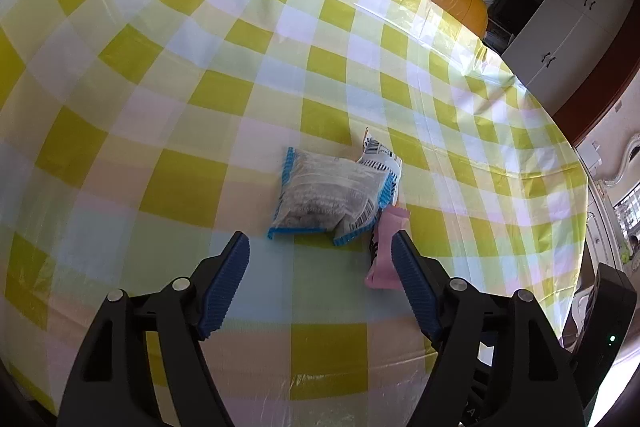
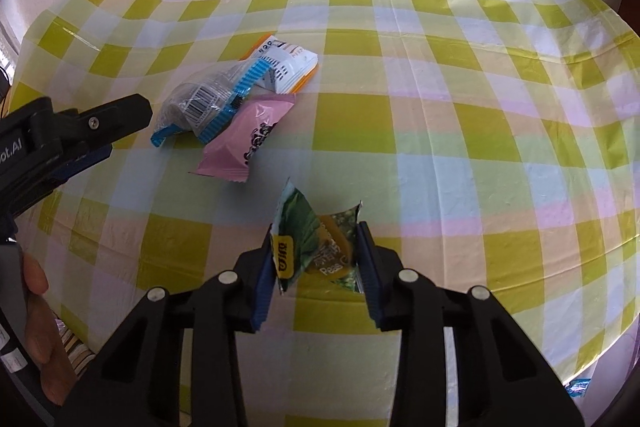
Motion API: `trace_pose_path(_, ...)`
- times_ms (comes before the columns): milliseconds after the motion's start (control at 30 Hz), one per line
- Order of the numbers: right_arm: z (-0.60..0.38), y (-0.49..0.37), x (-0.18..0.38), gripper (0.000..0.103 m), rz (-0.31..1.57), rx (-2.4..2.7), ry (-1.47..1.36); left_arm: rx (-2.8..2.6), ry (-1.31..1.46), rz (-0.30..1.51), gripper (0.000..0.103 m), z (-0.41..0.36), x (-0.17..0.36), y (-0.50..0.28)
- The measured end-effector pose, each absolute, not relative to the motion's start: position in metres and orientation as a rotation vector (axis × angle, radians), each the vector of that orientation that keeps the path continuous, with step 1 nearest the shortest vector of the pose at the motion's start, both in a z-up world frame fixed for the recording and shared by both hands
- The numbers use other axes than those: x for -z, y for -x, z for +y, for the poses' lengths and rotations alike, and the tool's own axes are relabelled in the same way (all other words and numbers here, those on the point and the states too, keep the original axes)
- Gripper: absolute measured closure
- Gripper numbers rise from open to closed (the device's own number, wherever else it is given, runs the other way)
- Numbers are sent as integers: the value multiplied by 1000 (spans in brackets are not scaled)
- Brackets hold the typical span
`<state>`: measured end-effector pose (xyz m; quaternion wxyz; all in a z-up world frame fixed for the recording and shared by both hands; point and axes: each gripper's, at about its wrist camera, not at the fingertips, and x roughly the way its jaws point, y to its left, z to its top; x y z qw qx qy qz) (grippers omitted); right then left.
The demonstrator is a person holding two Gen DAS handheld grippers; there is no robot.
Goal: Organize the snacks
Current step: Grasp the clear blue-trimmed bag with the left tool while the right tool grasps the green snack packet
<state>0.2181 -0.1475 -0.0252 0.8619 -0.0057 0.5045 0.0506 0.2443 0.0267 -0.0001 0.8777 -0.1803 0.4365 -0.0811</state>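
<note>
Snack pile [image 2: 236, 99] lies far-left of the right gripper [image 2: 318, 259], whose jaws pinch a green packet [image 2: 308, 247]; left gripper [image 1: 320, 275] hovers nearer, jaws spread.

Tablecloth [image 1: 280, 75] is thin glossy plastic film, creased and wrinkled, with glare streaks along the folds. Snack packs are all crinkly film: blue-edged packet [image 1: 324, 195] clear and shiny, pink packet [image 2: 250, 141] matt and smooth, white packet [image 2: 286, 67] printed and slightly glossy, green pea packet [image 2: 316, 247] shiny foil-look with a serrated edge. Left gripper [image 1: 322, 279] and right gripper [image 2: 316, 279] are matt black plastic with ribbed blue rubbery pads [image 1: 224, 287] and 4 bright metal pins each.
</note>
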Motion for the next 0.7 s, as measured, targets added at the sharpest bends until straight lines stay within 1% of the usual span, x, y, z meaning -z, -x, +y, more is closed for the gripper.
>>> trace_pose_path(167,-160,-223,26,66,1035,-64,27,191,341,922,23,19,7,-273)
trace_pose_path(333,-165,-226,27,66,1022,-59,17,193,306,987,22,11,25,-297)
trace_pose_path(367,-166,-226,28,66,1019,-59,15,193,296,1007,24,9,29,-300)
trace_pose_path(433,-166,-226,28,66,1012,-57,13,209,262,994,35,3,30,-302)
trace_pose_path(600,-167,-226,28,65,1003,-61,5,189,235,980,45,0,29,-297)
trace_pose_path(700,-168,-225,28,65,1001,-61,6,154,217,966,48,2,27,-290)
